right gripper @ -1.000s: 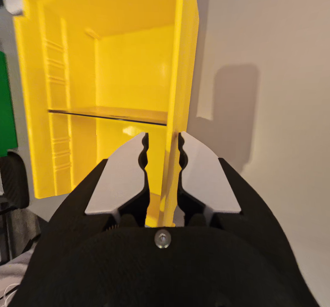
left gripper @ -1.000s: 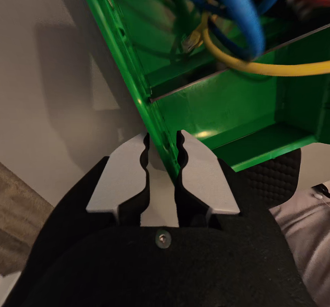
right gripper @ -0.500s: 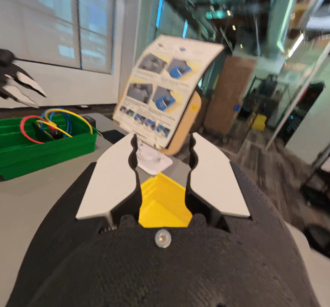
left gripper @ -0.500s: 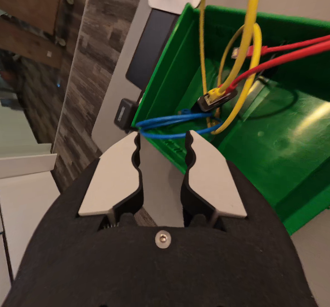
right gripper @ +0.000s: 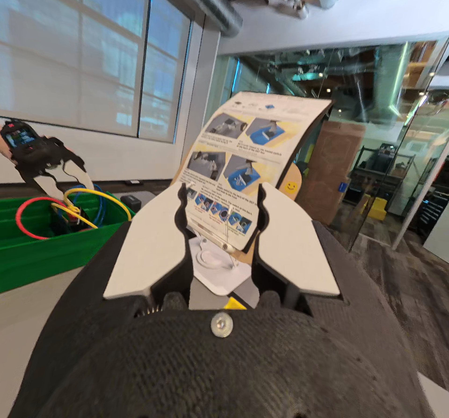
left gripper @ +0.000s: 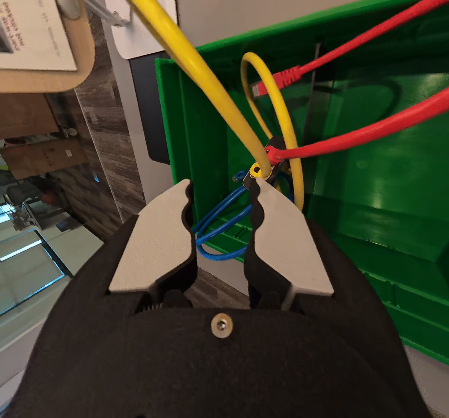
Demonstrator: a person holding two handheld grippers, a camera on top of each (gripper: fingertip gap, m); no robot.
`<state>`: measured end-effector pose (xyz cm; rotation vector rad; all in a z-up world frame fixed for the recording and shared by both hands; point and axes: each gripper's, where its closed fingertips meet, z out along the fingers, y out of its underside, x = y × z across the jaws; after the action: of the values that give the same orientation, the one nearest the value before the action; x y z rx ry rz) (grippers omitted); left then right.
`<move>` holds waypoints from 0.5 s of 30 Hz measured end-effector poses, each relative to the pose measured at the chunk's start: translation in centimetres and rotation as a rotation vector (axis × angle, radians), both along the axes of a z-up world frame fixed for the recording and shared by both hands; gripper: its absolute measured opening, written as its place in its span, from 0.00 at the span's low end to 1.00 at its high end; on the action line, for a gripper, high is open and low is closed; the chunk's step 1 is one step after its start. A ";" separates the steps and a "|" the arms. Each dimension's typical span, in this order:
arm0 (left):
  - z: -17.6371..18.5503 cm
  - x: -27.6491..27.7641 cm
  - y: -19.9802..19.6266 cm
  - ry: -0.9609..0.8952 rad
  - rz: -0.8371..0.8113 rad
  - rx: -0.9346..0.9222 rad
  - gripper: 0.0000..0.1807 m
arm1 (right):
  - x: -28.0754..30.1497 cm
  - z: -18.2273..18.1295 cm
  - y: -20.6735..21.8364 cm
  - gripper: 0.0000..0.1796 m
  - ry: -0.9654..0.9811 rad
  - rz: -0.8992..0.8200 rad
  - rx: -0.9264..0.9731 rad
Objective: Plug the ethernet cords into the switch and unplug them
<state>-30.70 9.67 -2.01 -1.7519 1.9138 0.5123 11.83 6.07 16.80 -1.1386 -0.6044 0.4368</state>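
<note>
Open-plan office or lab, glass partitions (right gripper: 401, 139), exposed ceiling ducts (right gripper: 201, 0), storage racks (right gripper: 379, 182)

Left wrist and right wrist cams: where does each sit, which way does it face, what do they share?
Left wrist view: on the left gripper, rolled sideways, looking into the green bin at the small black switch and yellow cord; its own open fingers show.
Right wrist view: on the right gripper, level, facing the instruction sheet; its own open fingers show.
Shared: green bin, cords, instruction sheet; the left gripper appears far left in the right view.
</note>
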 end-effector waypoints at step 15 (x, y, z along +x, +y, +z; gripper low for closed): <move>-2.2 -1.5 -0.2 0.160 0.009 -0.118 0.22 | -0.4 0.7 -1.4 0.24 -0.046 -0.018 0.062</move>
<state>-32.23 9.43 -4.24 -1.8429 2.0855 0.5686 11.42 4.67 17.52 -1.0966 -0.6431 0.3745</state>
